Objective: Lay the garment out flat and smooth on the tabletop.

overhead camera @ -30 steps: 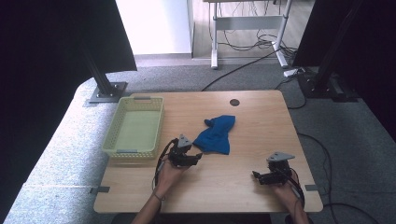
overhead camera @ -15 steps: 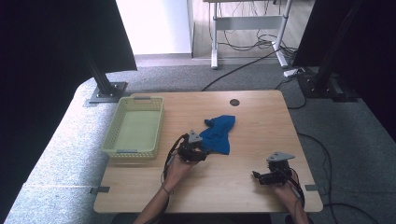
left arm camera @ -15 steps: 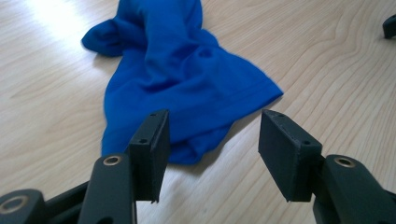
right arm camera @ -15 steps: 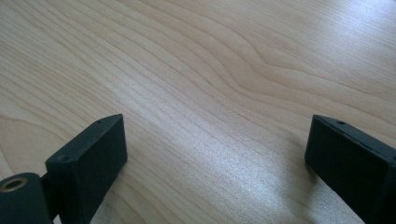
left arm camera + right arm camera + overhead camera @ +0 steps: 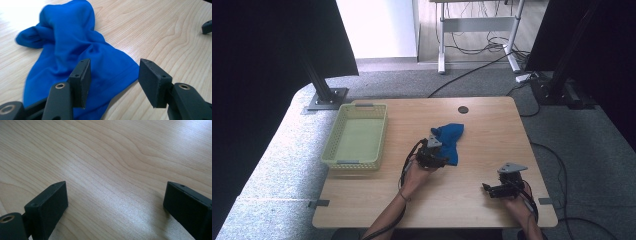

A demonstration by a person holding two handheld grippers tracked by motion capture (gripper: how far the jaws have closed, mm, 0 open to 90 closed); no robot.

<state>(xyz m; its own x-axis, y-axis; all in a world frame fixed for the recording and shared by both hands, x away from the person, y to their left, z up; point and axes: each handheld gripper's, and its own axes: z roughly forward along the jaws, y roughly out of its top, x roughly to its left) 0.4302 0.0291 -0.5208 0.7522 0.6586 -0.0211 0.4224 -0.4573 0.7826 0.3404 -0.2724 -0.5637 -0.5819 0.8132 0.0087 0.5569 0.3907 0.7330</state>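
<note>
With the left tool (image 5: 113,82) spread over the near hem of the blue cloth (image 5: 75,57) at the desk (image 5: 482,130) centre, closing too high may catch only air, or pinch one loose fold.

Blue cloth (image 5: 75,57): near edge hidden behind left tongs (image 5: 113,82), cut off at bottom edge in the left gripper view. Right tongs (image 5: 488,188): too small in the high view to judge.

Around your left gripper (image 5: 438,159) bare table (image 5: 492,130) lies open to the right; the blue cloth (image 5: 451,139) crowds its jaws ahead, and the yellow basket (image 5: 357,136) walls off the left.
</note>
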